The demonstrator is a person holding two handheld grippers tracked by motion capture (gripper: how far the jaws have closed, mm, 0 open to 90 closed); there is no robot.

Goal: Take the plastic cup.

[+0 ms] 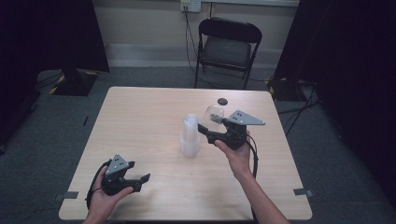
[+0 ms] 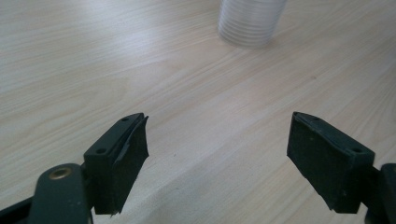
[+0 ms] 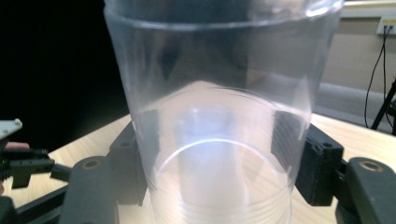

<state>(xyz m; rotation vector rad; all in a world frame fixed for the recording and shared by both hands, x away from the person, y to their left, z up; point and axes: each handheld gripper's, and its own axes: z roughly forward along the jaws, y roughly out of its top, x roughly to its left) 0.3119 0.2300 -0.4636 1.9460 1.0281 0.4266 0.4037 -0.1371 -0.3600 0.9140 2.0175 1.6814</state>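
Observation:
My right gripper [image 1: 205, 127] is shut on a clear plastic cup [image 1: 214, 115], held above the table just right of a stack of clear cups [image 1: 189, 135] standing mid-table. In the right gripper view the clear plastic cup [image 3: 219, 121] sits upright between the two black pads [image 3: 317, 163], with the stack showing blurred through it. My left gripper [image 1: 140, 179] rests low at the table's front left, jaws wide apart with nothing between them. In the left gripper view the left gripper [image 2: 217, 154] points across bare wood toward the base of the stack of cups [image 2: 251, 21].
A small dark round spot [image 1: 222, 101] lies on the wooden table [image 1: 140, 116] behind the cups. A black folding chair [image 1: 226, 46] stands beyond the far edge. Black curtains hang at both sides.

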